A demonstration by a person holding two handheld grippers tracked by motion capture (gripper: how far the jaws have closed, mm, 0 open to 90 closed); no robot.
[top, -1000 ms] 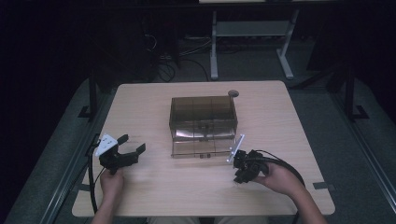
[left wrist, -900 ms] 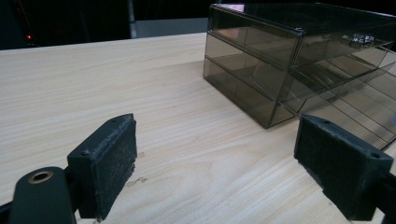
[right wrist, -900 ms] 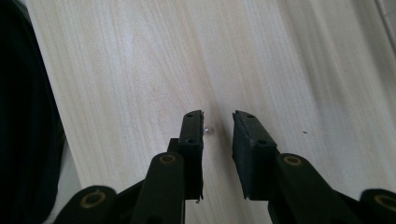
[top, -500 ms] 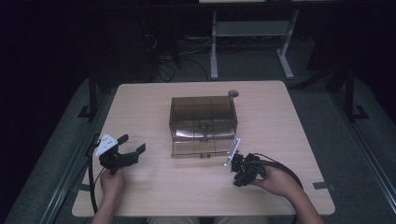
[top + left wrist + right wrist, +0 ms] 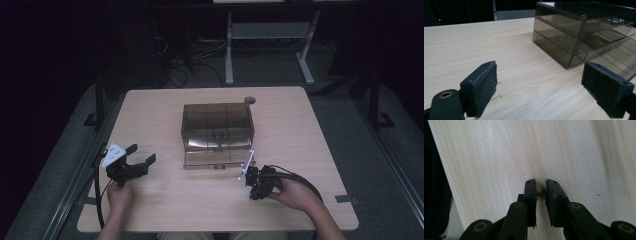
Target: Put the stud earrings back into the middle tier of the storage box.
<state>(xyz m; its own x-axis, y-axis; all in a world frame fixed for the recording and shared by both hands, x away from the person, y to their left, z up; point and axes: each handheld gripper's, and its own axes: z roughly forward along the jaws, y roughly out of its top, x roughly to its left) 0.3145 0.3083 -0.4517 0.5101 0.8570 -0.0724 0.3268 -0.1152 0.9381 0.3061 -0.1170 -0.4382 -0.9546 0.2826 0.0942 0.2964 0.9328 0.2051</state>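
The wooden table (image 5: 300, 125) carries a smoky clear drawer box (image 5: 217, 125) at its middle, long axis across the table, bottom drawer (image 5: 215, 160) pulled toward the person. The left gripper (image 5: 141, 153) rests near-left, jaws wide apart. The right gripper (image 5: 540, 188) points down, jaws narrowly parted around a tiny bead (image 5: 539, 191).

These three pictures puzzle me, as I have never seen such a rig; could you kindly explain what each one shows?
No robot here: a person at a wooden table holds a two-jaw tool in each hand. The high view looks down from above; the other two come from cameras riding on the tools. The left tool rests with its jaws wide apart, nothing between them, facing a smoky clear drawer box whose lowest drawer is pulled out. The right tool points down at the table, its jaws nearly closed around a tiny bead; whether they already grip it I cannot tell.
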